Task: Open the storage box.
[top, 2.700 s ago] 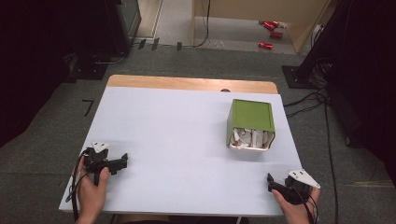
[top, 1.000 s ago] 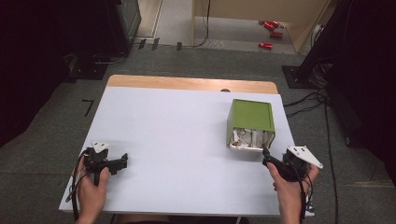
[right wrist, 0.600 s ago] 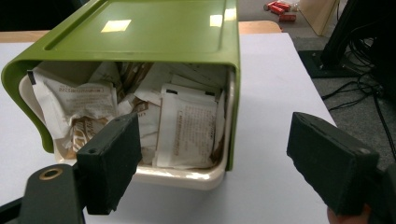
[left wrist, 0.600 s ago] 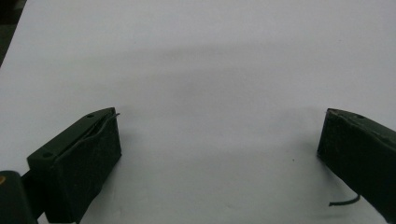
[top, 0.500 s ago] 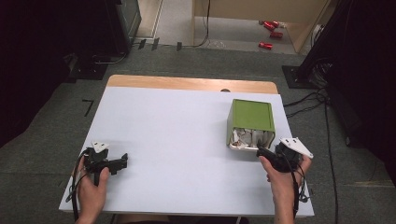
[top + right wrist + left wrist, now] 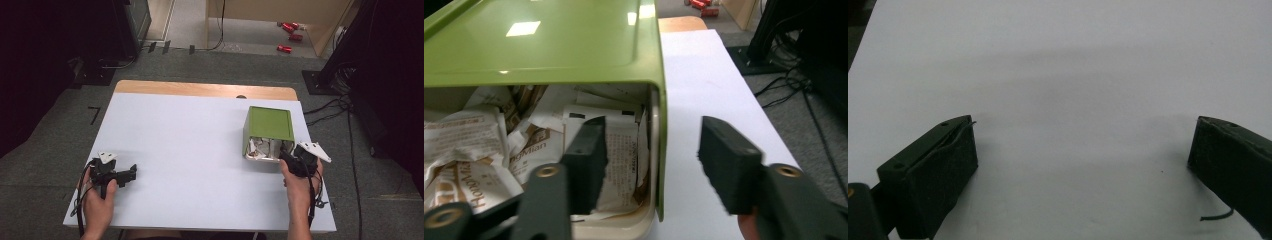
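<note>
White table [image 6: 200, 150] with a wood strip along its far edge fills the middle of the high view, grey carpet floor [image 6: 60, 150] around it, black cables [image 6: 330, 107] on the floor off the right side, red items [image 6: 290, 30] on the floor far back. Green box [image 6: 269, 131] lies on its side at the table's right part, open mouth toward the person, cream inner rim, stuffed with white and brown printed paper packets [image 6: 265, 148]. In the right gripper view the green box [image 6: 544, 45] top panel spans the upper left, packets [image 6: 484, 145] crammed inside. Right gripper [image 6: 295, 160] is at the box's near right corner, held by the right hand [image 6: 299, 185]; its jaws are spread apart, one jaw inside the box mouth in front of a packet, the other outside the right wall, so the right gripper [image 6: 651, 150] straddles that wall without closing on it. Left gripper [image 6: 116, 175] sits low at the table's near left, well apart from the box, in the left hand [image 6: 97, 200]; the left gripper [image 6: 1083, 150] jaws stand wide apart over bare white tabletop, nothing between them.
</note>
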Available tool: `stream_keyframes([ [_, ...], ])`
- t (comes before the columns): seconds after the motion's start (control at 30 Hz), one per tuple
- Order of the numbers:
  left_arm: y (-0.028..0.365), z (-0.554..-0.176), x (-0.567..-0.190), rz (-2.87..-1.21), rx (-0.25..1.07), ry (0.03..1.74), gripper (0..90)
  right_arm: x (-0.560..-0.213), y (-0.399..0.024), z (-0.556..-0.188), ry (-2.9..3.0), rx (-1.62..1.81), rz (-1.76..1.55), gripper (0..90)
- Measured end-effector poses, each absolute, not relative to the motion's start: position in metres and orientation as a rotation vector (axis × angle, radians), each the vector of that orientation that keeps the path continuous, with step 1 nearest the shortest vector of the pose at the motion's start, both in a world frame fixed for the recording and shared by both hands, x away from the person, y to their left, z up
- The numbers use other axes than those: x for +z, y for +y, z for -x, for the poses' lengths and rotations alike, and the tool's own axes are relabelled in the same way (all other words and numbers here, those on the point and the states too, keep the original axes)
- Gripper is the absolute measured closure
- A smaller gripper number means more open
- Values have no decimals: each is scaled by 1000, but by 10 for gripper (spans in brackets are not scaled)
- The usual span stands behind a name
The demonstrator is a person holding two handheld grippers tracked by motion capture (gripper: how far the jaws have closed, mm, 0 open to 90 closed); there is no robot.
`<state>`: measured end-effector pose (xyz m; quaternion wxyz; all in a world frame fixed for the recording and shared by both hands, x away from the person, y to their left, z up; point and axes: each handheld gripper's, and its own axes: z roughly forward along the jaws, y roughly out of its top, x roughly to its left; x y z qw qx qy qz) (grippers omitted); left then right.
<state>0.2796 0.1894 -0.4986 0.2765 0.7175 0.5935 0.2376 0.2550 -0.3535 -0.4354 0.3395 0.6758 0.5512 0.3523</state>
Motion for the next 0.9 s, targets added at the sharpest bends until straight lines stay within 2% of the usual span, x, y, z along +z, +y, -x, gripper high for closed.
stream_keyframes([
  [0.03, 189, -280, -499, -1927, 638, 1594, 0, -438, -356, -257, 1449, 935, -1768, 559],
  [0.23, 189, -280, -499, -1927, 638, 1594, 0, -446, -358, -263, 1474, 903, -1770, 648],
  [0.53, 189, -280, -499, -1927, 639, 1594, 0, -468, -362, -269, 1453, 942, -1816, 722],
  [0.73, 189, -280, -499, -1927, 639, 1594, 0, -478, -360, -273, 1489, 899, -1767, 707],
  [0.9, 189, -280, -499, -1927, 638, 1594, 0, -481, -360, -273, 1487, 933, -1779, 758],
])
